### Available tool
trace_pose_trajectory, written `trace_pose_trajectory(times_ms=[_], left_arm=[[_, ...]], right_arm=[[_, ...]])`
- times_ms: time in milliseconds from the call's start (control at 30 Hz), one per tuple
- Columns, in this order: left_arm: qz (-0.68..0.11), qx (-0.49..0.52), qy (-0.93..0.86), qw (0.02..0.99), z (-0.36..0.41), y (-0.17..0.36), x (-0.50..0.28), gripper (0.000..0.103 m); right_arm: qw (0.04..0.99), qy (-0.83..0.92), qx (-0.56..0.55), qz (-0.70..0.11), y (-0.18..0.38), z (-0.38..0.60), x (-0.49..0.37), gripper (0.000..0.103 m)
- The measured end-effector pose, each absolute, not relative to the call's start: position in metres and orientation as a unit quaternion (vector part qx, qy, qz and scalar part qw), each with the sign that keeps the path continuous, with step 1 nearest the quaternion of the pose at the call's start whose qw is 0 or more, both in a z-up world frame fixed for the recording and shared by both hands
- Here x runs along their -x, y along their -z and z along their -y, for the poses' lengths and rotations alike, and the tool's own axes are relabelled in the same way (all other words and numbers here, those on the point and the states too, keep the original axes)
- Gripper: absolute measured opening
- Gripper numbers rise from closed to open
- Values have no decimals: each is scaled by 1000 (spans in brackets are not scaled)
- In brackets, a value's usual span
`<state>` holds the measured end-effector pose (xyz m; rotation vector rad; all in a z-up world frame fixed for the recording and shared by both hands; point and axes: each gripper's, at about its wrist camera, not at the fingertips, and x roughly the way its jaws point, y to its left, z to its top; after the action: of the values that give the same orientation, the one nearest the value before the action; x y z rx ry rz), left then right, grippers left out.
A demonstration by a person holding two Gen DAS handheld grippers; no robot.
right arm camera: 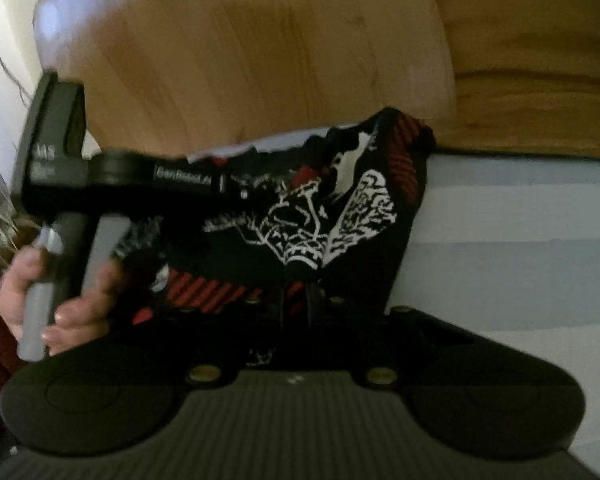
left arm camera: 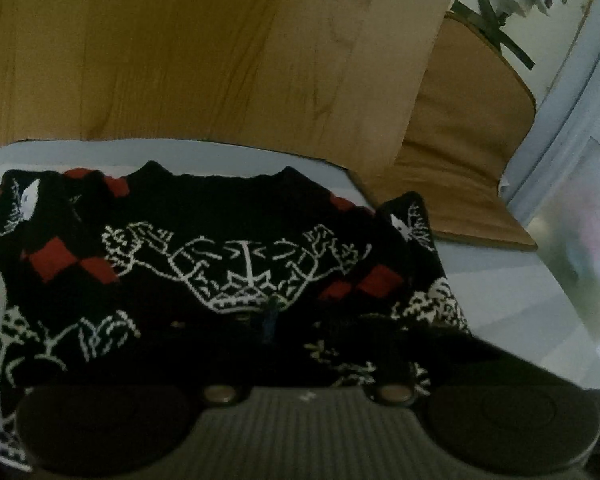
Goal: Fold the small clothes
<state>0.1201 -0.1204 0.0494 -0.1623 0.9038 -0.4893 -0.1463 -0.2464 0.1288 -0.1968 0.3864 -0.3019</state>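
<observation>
At centre frame the sweater (left arm camera: 236, 264) lies on the pale sheet; your right gripper (right arm camera: 300, 300) pinches its raised edge, left gripper (left arm camera: 270, 316) state unclear. Thin bite may slip.

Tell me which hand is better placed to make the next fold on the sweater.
Probably the right: its tongs already sit at bunched, lifted sweater fabric. The left tongs only hover over the flat front.
</observation>
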Motion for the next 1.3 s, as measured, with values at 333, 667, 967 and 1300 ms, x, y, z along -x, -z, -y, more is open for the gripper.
trace_pose_trajectory(times_ms=[333,667,967,1300], left_arm=[[-424,64,236,872,123,-52,-108,58],[-412,-57,182,891,152,-52,-88,77],[-376,53,199,903,66,-102,-38,84],[-381,4,258,888,120,-84,-16,84]], right_arm=[[962,142,97,-211,-102,225,202,13],[967,173,59,-176,-108,225,231,23],[976,178,74,-98,-154,226,231,41],[961,229,51,-147,-209,306,80,54]])
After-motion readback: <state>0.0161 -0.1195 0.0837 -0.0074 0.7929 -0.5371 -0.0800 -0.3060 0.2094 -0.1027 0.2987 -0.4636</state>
